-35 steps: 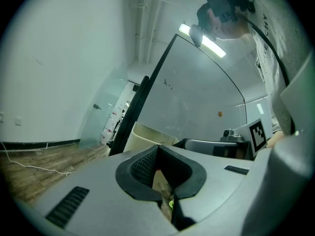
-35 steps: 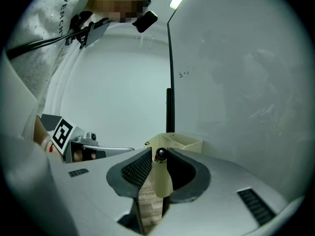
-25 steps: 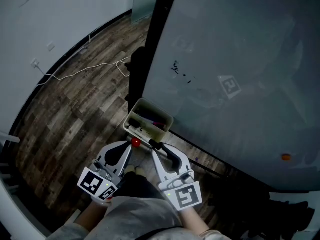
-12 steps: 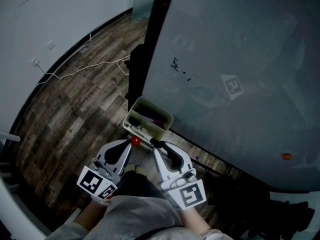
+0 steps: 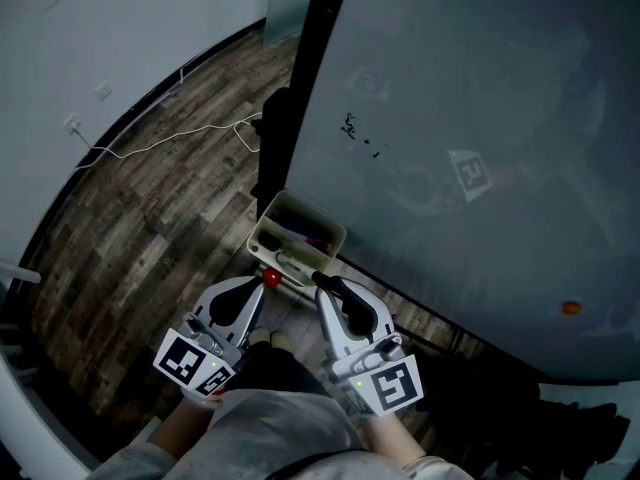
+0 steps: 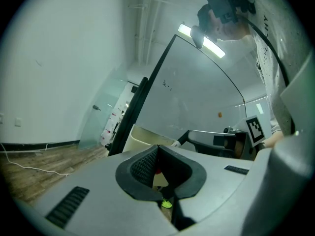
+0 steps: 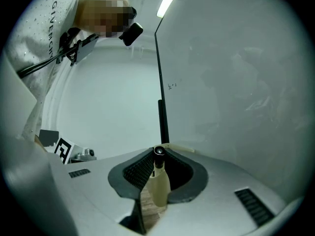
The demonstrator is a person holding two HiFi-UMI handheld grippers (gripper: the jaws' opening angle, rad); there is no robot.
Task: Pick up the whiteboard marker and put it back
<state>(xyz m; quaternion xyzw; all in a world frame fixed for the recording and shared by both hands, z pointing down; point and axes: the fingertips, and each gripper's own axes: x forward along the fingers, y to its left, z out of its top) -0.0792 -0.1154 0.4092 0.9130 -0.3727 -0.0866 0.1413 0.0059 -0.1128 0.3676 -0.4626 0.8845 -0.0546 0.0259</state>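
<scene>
Your right hand-held gripper [image 7: 157,156] has just been closing its jaws on the marker [image 7: 158,186]. It sits pinched between the pads, black end pointing ahead, just beside the tray [image 5: 268,230] at the whiteboard's [image 5: 480,88] lower edge. Your left hand-held gripper [image 6: 155,151] has its jaws together, with a small red thing [image 6: 157,171] showing at the tips.

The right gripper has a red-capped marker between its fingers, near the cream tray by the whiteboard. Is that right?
No: the cap is black, not red. The right gripper view shows the right gripper with a black-capped marker between its fingers, which have just been closing on it, near the cream tray by the whiteboard.
</scene>
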